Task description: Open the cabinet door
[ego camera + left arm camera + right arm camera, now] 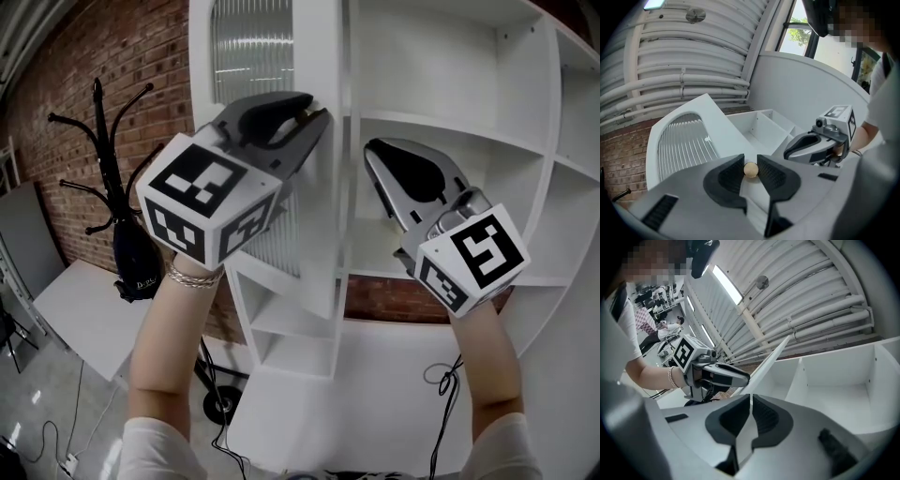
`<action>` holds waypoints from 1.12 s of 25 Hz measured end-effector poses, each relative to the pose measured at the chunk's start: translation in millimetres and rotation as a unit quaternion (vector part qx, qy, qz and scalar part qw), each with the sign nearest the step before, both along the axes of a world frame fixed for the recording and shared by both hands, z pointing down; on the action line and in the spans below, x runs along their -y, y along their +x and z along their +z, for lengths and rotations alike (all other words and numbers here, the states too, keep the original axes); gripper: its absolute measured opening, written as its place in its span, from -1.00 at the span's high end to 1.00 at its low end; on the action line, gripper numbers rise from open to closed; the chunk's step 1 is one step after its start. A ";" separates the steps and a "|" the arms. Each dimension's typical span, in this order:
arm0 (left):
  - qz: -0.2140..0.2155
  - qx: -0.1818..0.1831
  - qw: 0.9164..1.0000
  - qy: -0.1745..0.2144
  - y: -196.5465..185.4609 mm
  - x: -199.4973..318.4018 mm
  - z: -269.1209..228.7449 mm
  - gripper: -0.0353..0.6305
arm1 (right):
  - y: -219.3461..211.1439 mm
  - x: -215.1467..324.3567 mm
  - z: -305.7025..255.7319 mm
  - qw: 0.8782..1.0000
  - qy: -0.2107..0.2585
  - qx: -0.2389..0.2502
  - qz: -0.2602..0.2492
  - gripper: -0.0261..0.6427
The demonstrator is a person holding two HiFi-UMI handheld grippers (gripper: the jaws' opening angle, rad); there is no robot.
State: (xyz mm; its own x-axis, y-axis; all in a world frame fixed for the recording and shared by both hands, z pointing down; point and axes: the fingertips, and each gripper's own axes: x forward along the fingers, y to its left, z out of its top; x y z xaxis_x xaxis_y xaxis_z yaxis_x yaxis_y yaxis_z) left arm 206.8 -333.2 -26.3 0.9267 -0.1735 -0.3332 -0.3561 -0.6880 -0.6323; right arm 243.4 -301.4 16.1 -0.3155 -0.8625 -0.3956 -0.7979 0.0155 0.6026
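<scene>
The white cabinet door (pixel 314 187) with a ribbed glass panel (pixel 251 47) stands swung out from the cabinet (pixel 450 122). My left gripper (pixel 314 112) is at the door's free edge, and its jaws are shut on the small round wooden knob (pixel 750 169). In the left gripper view the door (pixel 684 140) stretches away to the left of my left gripper (pixel 750 165). My right gripper (pixel 370 150) hovers in front of the open shelves, just right of the door, touching nothing. Its jaws (pixel 750 401) are shut with nothing between them. The door's edge (pixel 768 366) lies ahead of it.
A black coat rack (pixel 103 141) stands at the left against a brick wall (pixel 84 56). A grey tabletop (pixel 80 314) lies below it. Cables (pixel 445 380) trail on the white floor under my arms. Bare white shelves (pixel 834 390) fill the cabinet.
</scene>
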 end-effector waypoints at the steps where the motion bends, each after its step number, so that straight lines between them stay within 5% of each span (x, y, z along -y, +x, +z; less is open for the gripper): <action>1: 0.003 0.000 1.000 -0.002 -2.7 -1.3 -0.2 0.62 | -0.8 0.3 -0.1 1.000 -0.001 0.001 0.001 0.81; 21: 0.048 -0.008 0.999 0.001 -76.3 -17.7 2.8 0.62 | -55.7 13.9 -19.5 0.998 0.002 0.014 -0.061 0.83; 28: 0.027 -0.010 0.999 0.021 -119.9 -25.7 6.1 0.62 | -94.8 16.9 -16.8 0.995 0.000 0.002 -0.100 0.83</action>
State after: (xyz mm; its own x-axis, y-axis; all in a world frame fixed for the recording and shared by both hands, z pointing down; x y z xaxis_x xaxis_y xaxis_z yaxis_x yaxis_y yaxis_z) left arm 87.0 -307.4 -20.3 0.9277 -0.1083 -0.3572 -0.3313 -0.6796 -0.6545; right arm 148.6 -318.3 -0.7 -0.4785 -0.7833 -0.3969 -0.7818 0.1742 0.5988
